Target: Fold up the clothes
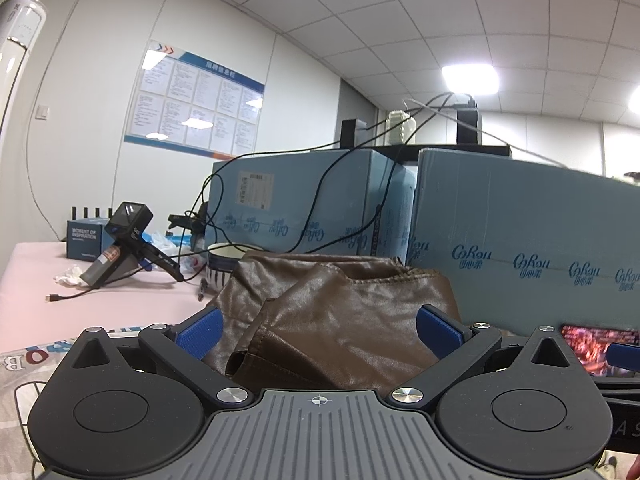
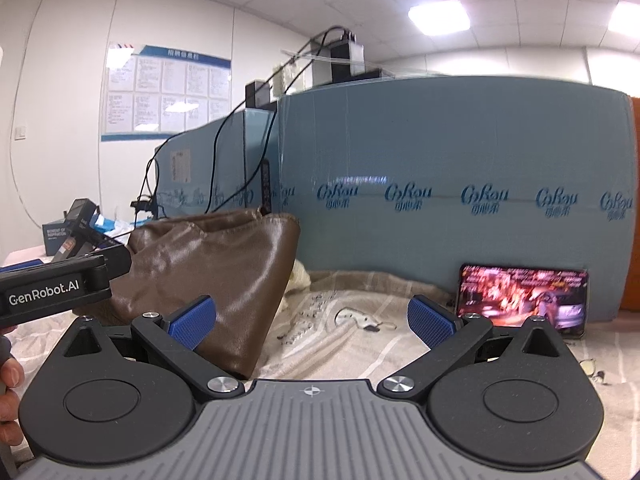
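Left gripper (image 1: 318, 330) spread behind brown garment (image 1: 332, 312)

Garment (image 1: 340, 320): glossy brown, leather-like sheen, darker brown in creases.
Left gripper (image 1: 319, 334): black arms, grey ribbed base, blue textured pads (image 1: 200, 330).
Right gripper (image 2: 312, 322): same black, grey, blue; silver pivot screws.
Bedsheet (image 2: 360, 360): beige, faint pale check, small dark print.
Tablecloth (image 1: 120, 304): plain pale pink.
Foam panels (image 2: 440, 140): dusty blue-grey, row of darker blue logos.
Phone (image 2: 524, 300): black frame, screen red-pink and white.
Bowl (image 1: 224, 260): white, dark blue stripes.
Wall board (image 1: 196, 100): white sheets, blue border.
Cables (image 1: 320, 184): black.
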